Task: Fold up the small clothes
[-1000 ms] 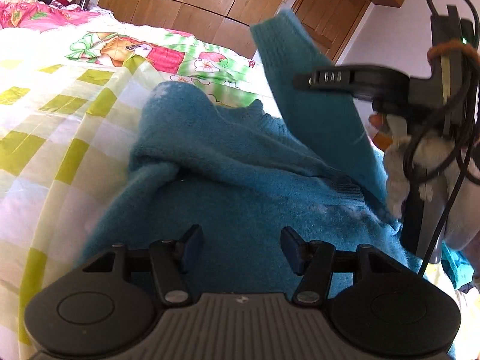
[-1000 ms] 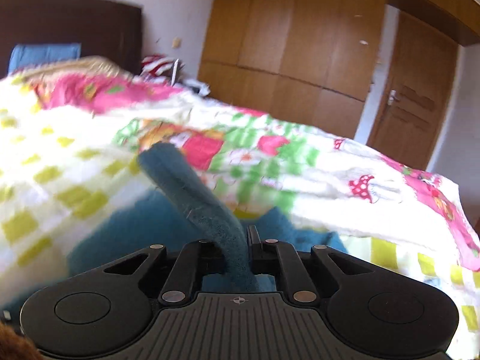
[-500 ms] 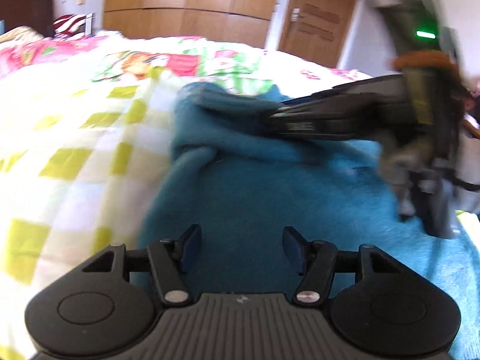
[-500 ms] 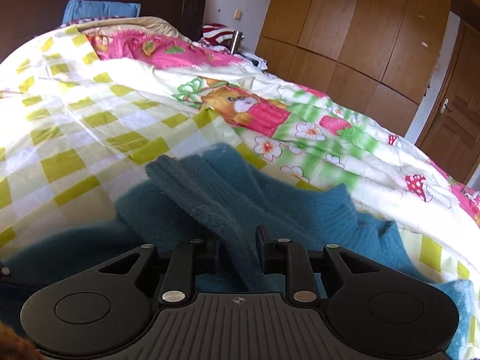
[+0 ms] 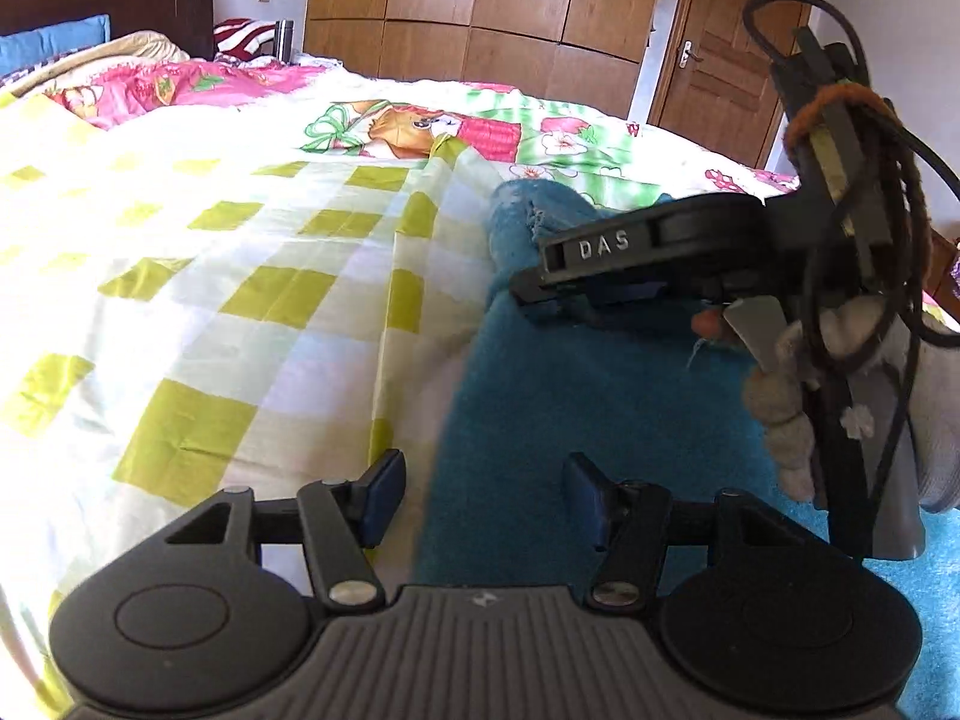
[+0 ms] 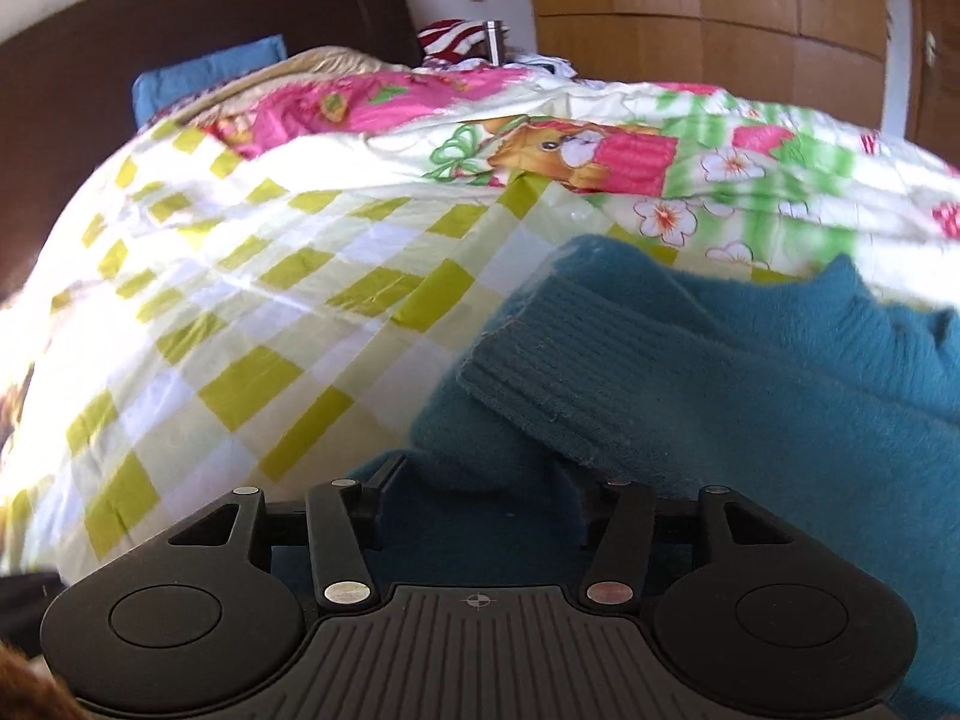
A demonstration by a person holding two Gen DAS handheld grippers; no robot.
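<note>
A teal knit sweater [image 5: 600,408] lies on the bed, its left edge just under my left gripper [image 5: 480,495], which is open and empty above it. In the right wrist view the sweater's sleeve with its ribbed cuff [image 6: 558,384] lies folded across the body. My right gripper [image 6: 474,495] hovers low over the sweater with its jaws spread wide; the sleeve rests loose between and ahead of the fingers. The right gripper also shows side-on in the left wrist view [image 5: 534,294], low over the sweater, held by a gloved hand [image 5: 840,372].
The bed is covered by a yellow-checked quilt [image 5: 240,276] with a cartoon bear print [image 6: 558,150] further back. Pink bedding and a blue pillow [image 6: 204,75] lie by the dark headboard. Wooden wardrobes [image 5: 480,12] and a door [image 5: 720,66] stand behind the bed.
My right gripper has brought the sleeve down across the sweater body and opened, letting the sleeve go. My left gripper has shifted left to the sweater's edge, staying open.
</note>
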